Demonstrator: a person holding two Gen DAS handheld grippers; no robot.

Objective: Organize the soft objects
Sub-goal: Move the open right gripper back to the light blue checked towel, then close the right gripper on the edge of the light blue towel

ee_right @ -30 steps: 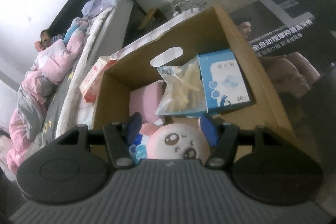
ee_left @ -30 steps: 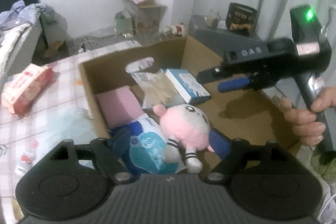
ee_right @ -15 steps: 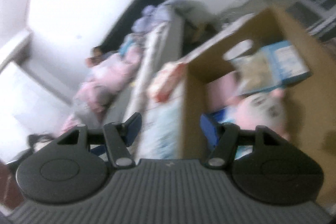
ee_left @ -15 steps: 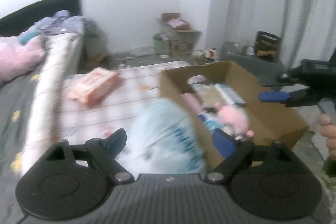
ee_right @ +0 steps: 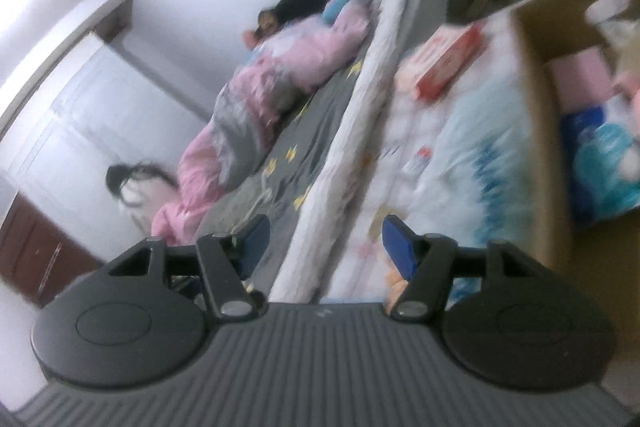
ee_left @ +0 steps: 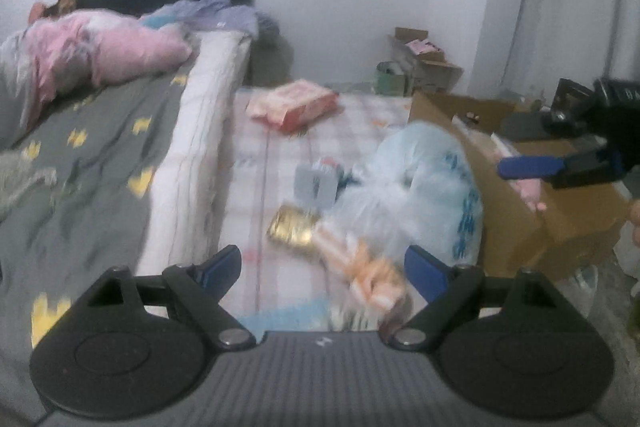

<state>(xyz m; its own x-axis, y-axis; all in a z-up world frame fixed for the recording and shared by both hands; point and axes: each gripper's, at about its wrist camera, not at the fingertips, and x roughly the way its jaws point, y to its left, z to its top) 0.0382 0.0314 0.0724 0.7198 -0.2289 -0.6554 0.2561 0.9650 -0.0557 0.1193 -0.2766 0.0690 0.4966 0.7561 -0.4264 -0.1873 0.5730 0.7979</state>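
Pale blue and crinkly, the plastic bag (ee_left: 420, 195) lies on the checked mat (ee_left: 280, 147), leaning against the outside of the cardboard box (ee_left: 516, 227). Just beside it lie a small doll (ee_left: 372, 267) and a gold tin (ee_left: 294, 229). The left gripper (ee_left: 322, 263) hangs above the doll with its jaws wide apart and nothing in them. The right gripper (ee_right: 322, 233) is released too, empty, out over the mat's edge. The bag looks slippery, so a small pinch could let it slide out. A low grab might catch the doll too, or bump the box.
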